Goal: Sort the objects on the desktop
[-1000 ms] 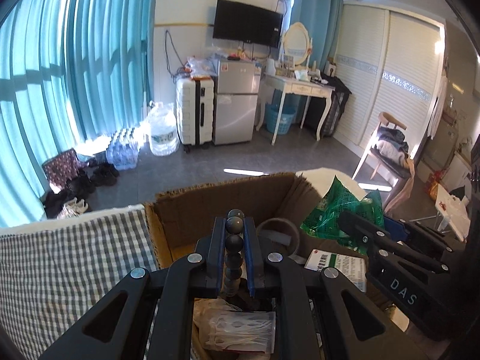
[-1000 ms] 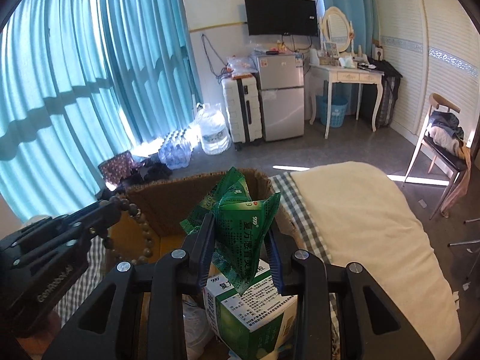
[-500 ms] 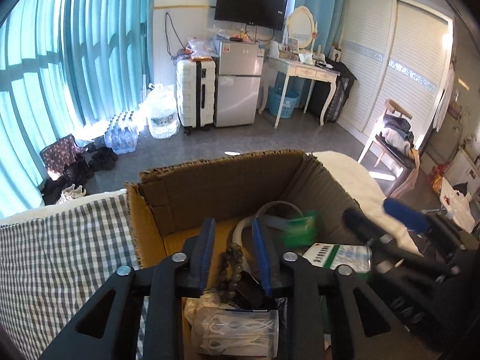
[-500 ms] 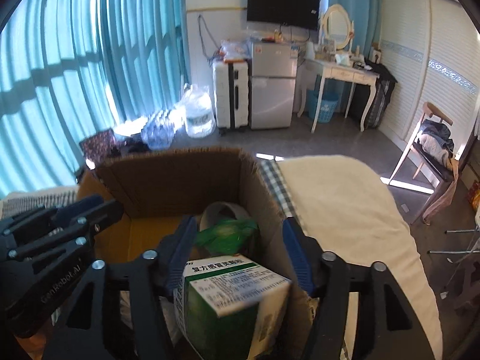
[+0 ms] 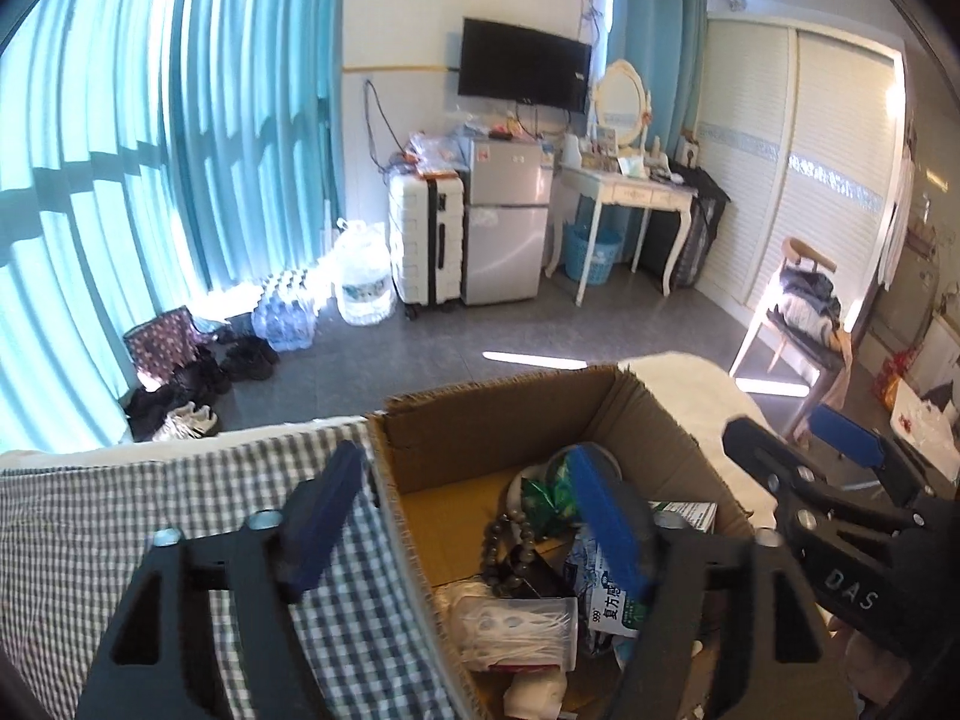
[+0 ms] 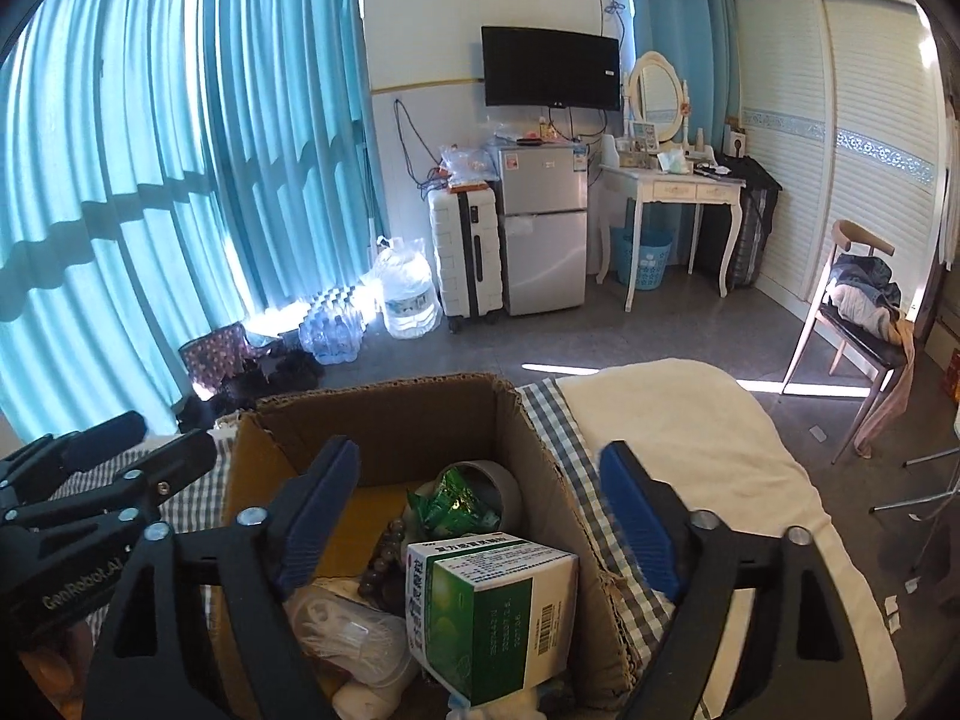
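Brown box [image 6: 384,420], checked cloth [image 5: 90,516], teal curtains [image 6: 150,180].

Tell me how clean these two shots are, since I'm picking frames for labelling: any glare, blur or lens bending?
Left wrist view: strong fisheye bowing of the curtains, black corner vignette, sun glare washing out the bottled water, cardboard box contents shaded but sharp. Right wrist view: same bowing, bright sun streak on the floor, print on the green medicine box crisp, no motion blur.
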Action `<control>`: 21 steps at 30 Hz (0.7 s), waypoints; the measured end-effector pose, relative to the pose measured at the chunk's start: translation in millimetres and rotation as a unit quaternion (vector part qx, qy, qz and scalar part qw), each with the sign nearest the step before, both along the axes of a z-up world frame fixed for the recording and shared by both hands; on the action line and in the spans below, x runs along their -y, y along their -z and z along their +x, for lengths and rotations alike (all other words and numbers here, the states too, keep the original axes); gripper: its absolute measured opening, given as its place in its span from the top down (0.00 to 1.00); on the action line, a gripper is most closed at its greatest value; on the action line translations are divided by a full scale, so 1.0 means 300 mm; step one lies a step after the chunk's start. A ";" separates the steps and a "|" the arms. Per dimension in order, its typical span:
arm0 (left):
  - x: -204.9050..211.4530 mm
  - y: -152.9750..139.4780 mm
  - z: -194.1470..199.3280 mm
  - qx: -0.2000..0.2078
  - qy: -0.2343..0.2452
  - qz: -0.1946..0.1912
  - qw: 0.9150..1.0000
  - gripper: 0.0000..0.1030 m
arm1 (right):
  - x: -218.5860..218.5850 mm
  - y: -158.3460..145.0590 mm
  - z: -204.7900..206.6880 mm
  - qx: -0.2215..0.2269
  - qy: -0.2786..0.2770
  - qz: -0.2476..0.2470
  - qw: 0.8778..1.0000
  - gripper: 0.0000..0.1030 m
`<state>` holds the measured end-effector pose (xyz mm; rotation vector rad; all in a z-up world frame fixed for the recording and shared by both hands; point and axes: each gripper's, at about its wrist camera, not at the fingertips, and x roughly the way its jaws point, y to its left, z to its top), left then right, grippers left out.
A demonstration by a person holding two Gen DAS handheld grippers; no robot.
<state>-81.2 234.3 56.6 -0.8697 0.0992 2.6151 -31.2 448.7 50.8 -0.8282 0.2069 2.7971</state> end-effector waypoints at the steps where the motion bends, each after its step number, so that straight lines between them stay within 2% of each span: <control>1: 0.020 -0.017 0.014 -0.006 -0.005 0.002 1.000 0.09 | 0.007 -0.010 0.016 -0.004 0.001 0.002 1.000 0.08; 3: 0.053 -0.052 0.041 -0.019 -0.014 0.004 1.000 0.01 | 0.028 -0.030 0.045 -0.010 0.001 0.007 1.000 0.07; 4: 0.068 -0.069 0.054 -0.026 -0.017 0.004 0.999 0.00 | 0.036 -0.039 0.056 -0.010 -0.001 0.006 1.000 0.05; 6: 0.099 -0.105 0.081 -0.041 -0.024 0.001 0.999 0.00 | 0.054 -0.057 0.082 -0.016 -0.005 0.000 1.000 0.00; 11: 0.177 -0.181 0.136 -0.070 -0.045 -0.013 0.996 0.00 | 0.075 -0.103 0.113 -0.029 -0.026 -0.026 0.999 0.00; 16: 0.239 -0.232 0.179 -0.090 -0.065 -0.031 0.993 0.00 | 0.119 -0.128 0.137 -0.041 -0.032 -0.020 0.998 0.00; 21: 0.307 -0.265 0.200 -0.098 -0.084 -0.031 0.991 0.00 | 0.155 -0.149 0.163 -0.052 -0.042 -0.023 0.997 0.00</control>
